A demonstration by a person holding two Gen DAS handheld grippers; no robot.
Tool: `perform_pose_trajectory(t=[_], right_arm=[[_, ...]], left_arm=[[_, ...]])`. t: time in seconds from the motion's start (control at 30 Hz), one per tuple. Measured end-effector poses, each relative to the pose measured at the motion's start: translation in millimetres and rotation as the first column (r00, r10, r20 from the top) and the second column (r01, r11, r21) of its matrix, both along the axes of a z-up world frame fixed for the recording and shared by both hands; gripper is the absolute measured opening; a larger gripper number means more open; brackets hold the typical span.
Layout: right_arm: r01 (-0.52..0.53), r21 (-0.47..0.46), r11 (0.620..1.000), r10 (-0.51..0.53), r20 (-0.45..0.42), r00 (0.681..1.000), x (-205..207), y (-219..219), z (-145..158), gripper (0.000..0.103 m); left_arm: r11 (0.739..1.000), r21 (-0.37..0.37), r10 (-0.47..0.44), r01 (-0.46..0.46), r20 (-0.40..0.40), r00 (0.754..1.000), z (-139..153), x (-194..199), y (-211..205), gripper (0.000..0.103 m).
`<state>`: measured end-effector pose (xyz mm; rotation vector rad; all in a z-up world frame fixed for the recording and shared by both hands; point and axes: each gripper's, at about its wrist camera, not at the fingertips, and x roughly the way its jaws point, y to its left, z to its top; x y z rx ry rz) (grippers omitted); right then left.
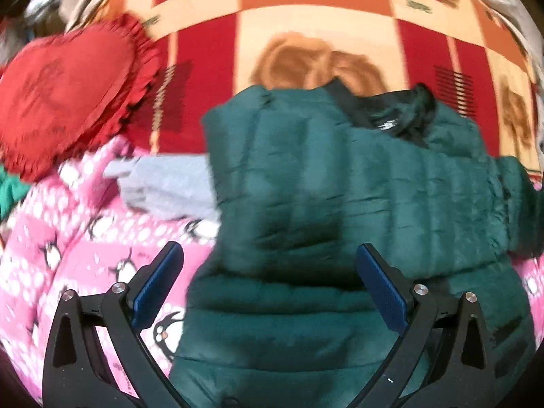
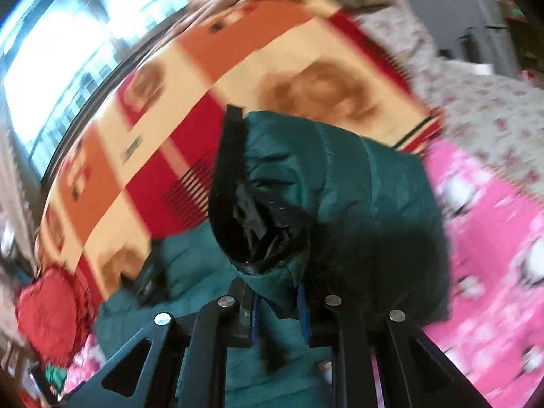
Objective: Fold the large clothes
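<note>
Green puffer jacket [image 1: 340,210] lies on a bed, across a pink penguin blanket [image 1: 68,238] and a red-orange checked blanket [image 1: 306,44]. Red heart cushion [image 1: 68,95] and a grey garment [image 1: 170,187] sit just left of it.

Left hand-held gripper [image 1: 268,278]: jaws spread wide, nothing between the pads, hovering over the jacket's lower part.

Right hand-held gripper [image 2: 278,309]: jaws pressed together, pinching a fold of jacket fabric. A sleeve cuff [image 2: 261,224] with black lining stands lifted above the pads. View is motion-blurred.

Judged step: carrying the sleeve across the body to fold it in.

Risks:
- Slick shell fabric, thin pinch; a fast swing could pull it free and the sleeve flops back.
- One-sided pull with the left gripper not holding could drag the whole jacket and skew the fold.
- Puffy fill may spring the fold open.
</note>
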<state>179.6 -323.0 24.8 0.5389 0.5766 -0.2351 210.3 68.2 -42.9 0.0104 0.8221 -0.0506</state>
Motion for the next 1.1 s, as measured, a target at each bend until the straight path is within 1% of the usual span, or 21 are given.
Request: perform_pose_trajectory(t=[0.07,0.13,0.17,0.23,0.27,0.33,0.37,0.47,0.5,0.53,0.6,0.63,0.67,0.7,0.73,0.77,0.87,0.97,1.03,1.07,1.1], right_arm=[[-0.081,-0.001,0.997,0.081,-0.017,0.997,12.6,39.4,-15.3,0.017],[-0.153,-0.01,0.988,0.152,-0.036,0.988,21.0,72.9,-30.0,0.017],[-0.199,-0.005,0.98,0.199,-0.052,0.979,28.4,90.7,-38.0,0.017],[-0.289,-0.027,0.957,0.287,-0.068,0.956,38.3,120.0,-47.0,0.017],[-0.336,-0.038,0.941,0.332,-0.083,0.94,42.0,134.2,-52.1,0.018],[-0.443,0.001,0.896,0.442,-0.092,0.893,48.3,159.2,-63.9,0.018],[-0.471,0.013,0.882,0.47,-0.093,0.878,49.4,166.6,-67.6,0.018],[-0.598,0.009,0.801,0.593,-0.144,0.792,54.8,200.9,-82.0,0.018],[-0.622,-0.012,0.783,0.612,-0.168,0.773,55.3,210.5,-85.9,0.018],[-0.636,-0.035,0.771,0.619,-0.194,0.761,55.9,218.0,-89.5,0.018],[-0.642,-0.054,0.765,0.617,-0.223,0.754,57.6,224.2,-94.7,0.021],[-0.648,-0.044,0.76,0.625,-0.221,0.748,57.0,224.7,-97.5,0.03],[-0.652,-0.035,0.757,0.631,-0.216,0.745,58.2,224.1,-97.9,0.046],[-0.658,-0.032,0.752,0.639,-0.211,0.74,56.1,225.1,-97.7,0.053],[-0.664,-0.042,0.746,0.644,-0.206,0.737,53.1,227.2,-95.4,0.07],[-0.665,-0.054,0.745,0.644,-0.203,0.738,50.8,227.4,-93.1,0.08],[-0.667,-0.086,0.74,0.639,-0.223,0.737,42.5,230.4,-84.5,0.081],[-0.643,-0.121,0.756,0.591,-0.296,0.75,25.3,217.5,-75.1,0.081],[-0.6,-0.178,0.78,0.509,-0.379,0.773,9.0,203.4,-73.6,0.081],[-0.585,-0.201,0.786,0.479,-0.401,0.781,3.7,199.5,-73.6,0.081],[-0.554,-0.237,0.798,0.425,-0.429,0.797,-5.4,190.9,-75.4,0.081]], left_arm=[[0.999,0.032,0.031,-0.03,-0.041,0.999,-6.8,5.8,4.5,0.102],[0.999,-0.01,0.047,-0.048,-0.036,0.998,-3.1,7.2,12.2,0.102],[0.998,-0.037,0.054,-0.056,-0.031,0.998,-0.8,6.9,15.5,0.102],[0.997,-0.056,0.047,-0.05,-0.044,0.998,-0.3,9.0,16.7,0.102],[0.997,-0.064,0.035,-0.039,-0.056,0.998,-1.4,12.0,14.8,0.102],[0.997,-0.067,0.029,-0.033,-0.072,0.997,-4.3,15.5,12.6,0.102],[0.997,-0.073,0.028,-0.033,-0.081,0.996,-5.9,18.4,11.2,0.102],[0.99,-0.137,0.021,-0.038,-0.117,0.993,-12.9,25.6,10.7,0.102],[0.986,-0.164,0.017,-0.038,-0.131,0.991,-15.1,26.9,11.2,0.102],[0.982,-0.188,0.009,-0.036,-0.141,0.99,-16.6,27.7,11.5,0.101],[0.974,-0.227,-0.015,-0.02,-0.154,0.988,-18.3,28.1,10.4,0.101],[0.971,-0.238,-0.026,-0.011,-0.151,0.988,-17.3,27.7,9.4,0.101],[0.968,-0.251,-0.038,0.001,-0.142,0.989,-15.5,26.8,8.1,0.102],[0.964,-0.266,-0.052,0.017,-0.127,0.991,-12.5,25.5,6.0,0.102],[0.961,-0.275,-0.059,0.025,-0.118,0.991,-10.8,24.5,4.6,0.101],[0.956,-0.29,-0.073,0.04,-0.105,0.992,-8.9,22.9,2.4,0.102],[0.943,-0.322,-0.114,0.081,-0.086,0.99,-3.5,21.0,-6.0,0.102],[0.938,-0.327,-0.15,0.117,-0.08,0.985,0.7,21.1,-16.9,0.102],[0.925,-0.351,-0.182,0.146,-0.072,0.981,2.7,21.7,-25.0,0.102],[0.911,-0.373,-0.214,0.175,-0.066,0.975,4.2,20.4,-31.7,0.102],[0.901,-0.387,-0.236,0.195,-0.06,0.97,4.9,19.8,-35.4,0.102]])
